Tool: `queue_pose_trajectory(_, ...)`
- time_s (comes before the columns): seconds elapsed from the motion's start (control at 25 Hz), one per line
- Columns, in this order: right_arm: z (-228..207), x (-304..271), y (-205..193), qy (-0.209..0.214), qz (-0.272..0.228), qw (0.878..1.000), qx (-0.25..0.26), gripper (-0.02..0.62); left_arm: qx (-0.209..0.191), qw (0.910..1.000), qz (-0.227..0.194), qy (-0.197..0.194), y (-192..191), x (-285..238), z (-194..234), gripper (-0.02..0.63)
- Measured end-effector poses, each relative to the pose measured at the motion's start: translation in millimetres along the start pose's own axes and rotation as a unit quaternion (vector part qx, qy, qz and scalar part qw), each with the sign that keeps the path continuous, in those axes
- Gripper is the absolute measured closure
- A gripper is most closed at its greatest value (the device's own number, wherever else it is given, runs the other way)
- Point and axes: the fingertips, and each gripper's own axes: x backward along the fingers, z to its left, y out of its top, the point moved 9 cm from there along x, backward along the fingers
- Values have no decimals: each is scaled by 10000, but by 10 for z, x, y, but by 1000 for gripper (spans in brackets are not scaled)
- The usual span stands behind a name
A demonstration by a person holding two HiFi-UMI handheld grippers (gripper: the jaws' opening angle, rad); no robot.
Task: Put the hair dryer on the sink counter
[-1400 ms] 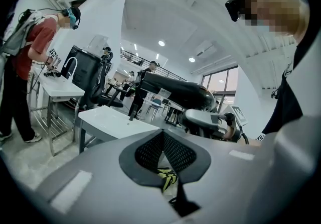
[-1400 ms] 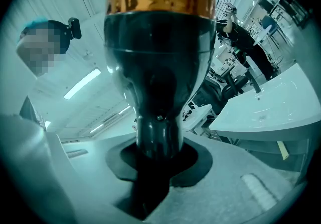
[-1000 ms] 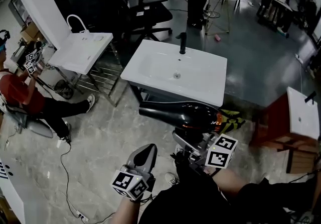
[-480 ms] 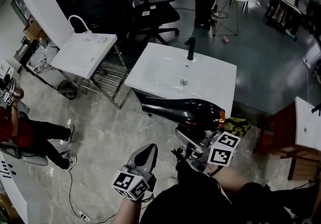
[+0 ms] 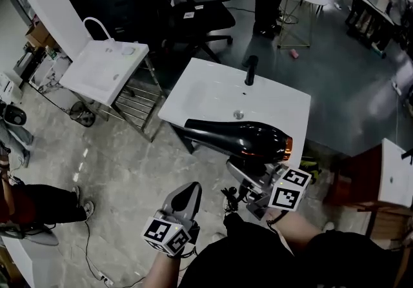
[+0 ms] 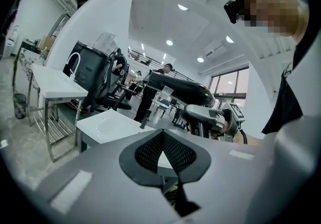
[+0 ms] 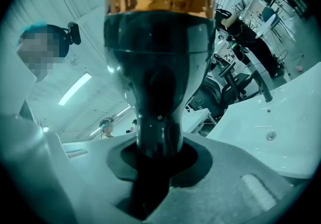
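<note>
A glossy black hair dryer [image 5: 240,139] with an orange-gold rear ring lies level over the near edge of the white sink counter [image 5: 210,90], nozzle pointing left. My right gripper [image 5: 250,179] is shut on its handle from below. In the right gripper view the dryer [image 7: 158,67] rises out of the jaws [image 7: 153,162], and the counter [image 7: 286,127] lies to the right. My left gripper [image 5: 186,197] hangs lower left of the dryer, shut and empty. In the left gripper view its pads meet [image 6: 163,155], with the dryer [image 6: 183,90] and counter [image 6: 108,125] ahead.
A black faucet [image 5: 251,70] stands at the counter's far edge. A second white basin [image 5: 106,67] sits on a metal rack to the left. A black office chair [image 5: 200,19] stands behind; a reddish cabinet [image 5: 361,177] is to the right. A person [image 5: 26,206] sits at far left.
The hair dryer, in my right gripper, has moved forward from in front of the counter to over its near edge. The left gripper has kept its place.
</note>
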Motion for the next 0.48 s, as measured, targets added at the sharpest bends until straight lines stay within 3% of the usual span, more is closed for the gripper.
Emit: queue_pose_trajectory(0.48, -453, -225, 604, 34, -171, 9998, -39, 505, -91, 9999, -49, 25, 373, -601, 170, 603)
